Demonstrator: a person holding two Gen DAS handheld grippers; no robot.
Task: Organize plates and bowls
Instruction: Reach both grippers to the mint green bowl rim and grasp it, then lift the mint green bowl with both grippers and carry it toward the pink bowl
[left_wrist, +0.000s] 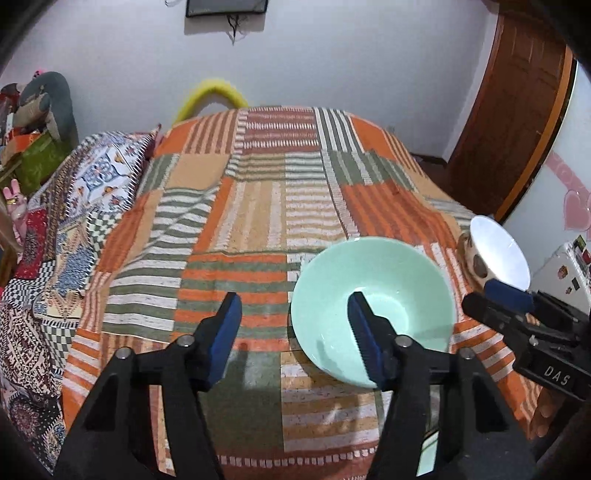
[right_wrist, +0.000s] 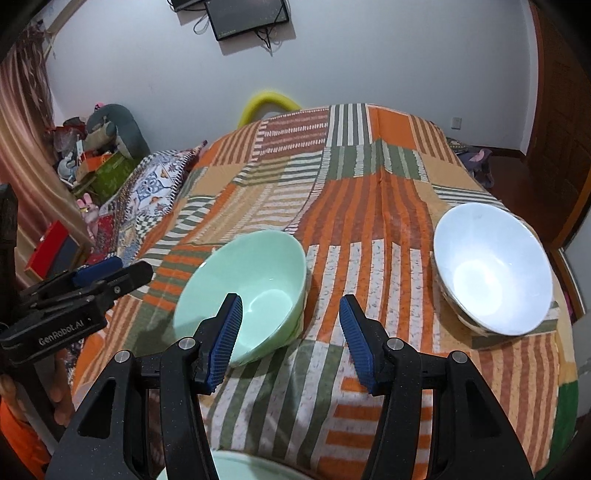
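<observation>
On the bed (right_wrist: 369, 177), under a striped patchwork blanket, two bowls stand apart and both grippers hover above them, empty.

Left gripper (left_wrist: 295, 314): fingers spread wide, nothing between them. Its right finger (left_wrist: 364, 332) overlaps the green bowl (left_wrist: 380, 288) in the left wrist view, so the bowl sits ahead and to the right of this gripper's centre line. Whether the finger touches the bowl cannot be told. To the left of the gripper lies a patterned pillow (left_wrist: 107, 173) and further bedding.

Green bowl: upright, empty, resting on the blanket. In the right wrist view it lies ahead and to the left of the right gripper (right_wrist: 291, 317), whose left finger (right_wrist: 225, 332) overlaps its near rim.

Right gripper: fingers spread wide, nothing held. The gap between them frames bare blanket only.

White bowl (right_wrist: 491, 266): upright, empty, ahead and to the right of the right gripper, well apart from the green bowl. Its outer wall carries a brown pattern.

A pale green rim (right_wrist: 236, 467) shows at the bottom edge, below the right gripper; it may be a plate or another bowl.

Step in hand, as judged: approach, before any grasp. No stacking is done yet.

Next move calls for: shift one gripper sideways until one bowl's rim sits between the fingers, lower, clamp the wall, then lift and nest it with the other dish. The smooth glazed wall may slip, so grip well over the rim.
</observation>
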